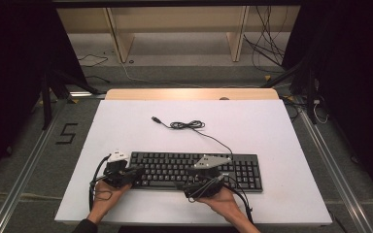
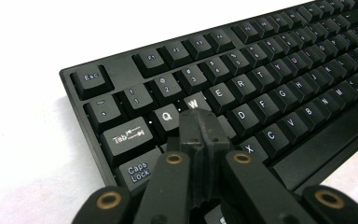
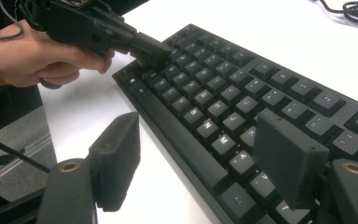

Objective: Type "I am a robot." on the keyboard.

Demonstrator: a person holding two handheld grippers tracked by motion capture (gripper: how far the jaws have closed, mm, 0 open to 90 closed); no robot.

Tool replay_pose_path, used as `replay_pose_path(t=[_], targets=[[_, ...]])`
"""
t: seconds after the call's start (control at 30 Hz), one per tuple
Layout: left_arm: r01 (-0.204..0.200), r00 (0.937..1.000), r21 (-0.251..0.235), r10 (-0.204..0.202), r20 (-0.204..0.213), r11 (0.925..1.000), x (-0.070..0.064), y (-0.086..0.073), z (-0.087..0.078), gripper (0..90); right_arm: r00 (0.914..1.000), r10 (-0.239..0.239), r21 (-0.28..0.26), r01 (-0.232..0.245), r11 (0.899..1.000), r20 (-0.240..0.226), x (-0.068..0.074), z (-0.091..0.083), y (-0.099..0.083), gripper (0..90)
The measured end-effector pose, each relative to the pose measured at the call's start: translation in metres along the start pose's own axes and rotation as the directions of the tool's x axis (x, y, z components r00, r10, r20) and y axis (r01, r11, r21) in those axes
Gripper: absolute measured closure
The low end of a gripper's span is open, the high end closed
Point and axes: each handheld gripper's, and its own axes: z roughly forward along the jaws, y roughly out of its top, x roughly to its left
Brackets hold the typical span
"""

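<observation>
A black keyboard (image 1: 245,171) lies across the near part of the white table top (image 1: 262,126). My left gripper (image 2: 199,125) is shut with nothing in it, its tips resting on or just above the keys under the W (image 2: 193,103), near the keyboard's (image 2: 279,84) left end. In the high view this left gripper (image 1: 137,171) points right over that end. My right gripper (image 3: 200,158) stands open, its jaws straddling the front edge of the keyboard (image 3: 214,93) near the Alt key (image 3: 237,199). The right gripper (image 1: 184,184) sits at the keyboard's near middle.
The keyboard's cable (image 1: 188,125) runs back from it and lies coiled on the table, ending in a USB plug (image 1: 155,119). A wooden strip (image 1: 189,93) borders the table's far edge. The person's left hand and left gripper (image 3: 121,35) show in the right gripper view.
</observation>
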Motion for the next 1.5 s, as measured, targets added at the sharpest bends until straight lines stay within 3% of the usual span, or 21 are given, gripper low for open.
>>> replay_pose_path(t=[0.13,0.37,0.67,1.0,1.2,1.5], targets=[[0.000,1.0000,-0.001,0.000,0.002,1.0000,0.000,0.001,-0.001,88.6,1.0000,-0.001,-0.006,0.001,1.000,0.005,-0.001,-0.001,0.001,32.9],[0.016,0.9996,-0.043,-0.015,0.024,0.9989,-0.002,0.002,-0.007,82.9,0.9999,0.005,-0.013,-0.005,1.000,0.010,-0.003,-0.001,0.001,32.6],[0.019,0.9973,-0.069,-0.014,0.072,0.9975,-0.005,0.002,-0.014,70.4,0.9999,0.005,-0.016,-0.005,1.000,0.016,-0.004,0.000,0.001,32.8],[0.035,0.9960,-0.077,-0.028,0.084,0.9965,-0.008,0.001,-0.018,51.2,0.9996,0.009,-0.018,-0.008,1.000,0.026,-0.007,0.000,0.003,34.3],[0.038,0.9946,-0.089,-0.029,0.100,0.9953,-0.011,0.000,-0.021,41.1,0.9994,0.008,-0.016,-0.007,1.000,0.033,-0.009,0.002,0.004,43.6],[0.026,0.9935,-0.116,-0.013,0.113,0.9929,-0.016,-0.002,-0.025,32.3,0.9988,-0.001,0.011,0.000,1.000,0.048,-0.010,0.007,0.007,69.1]])
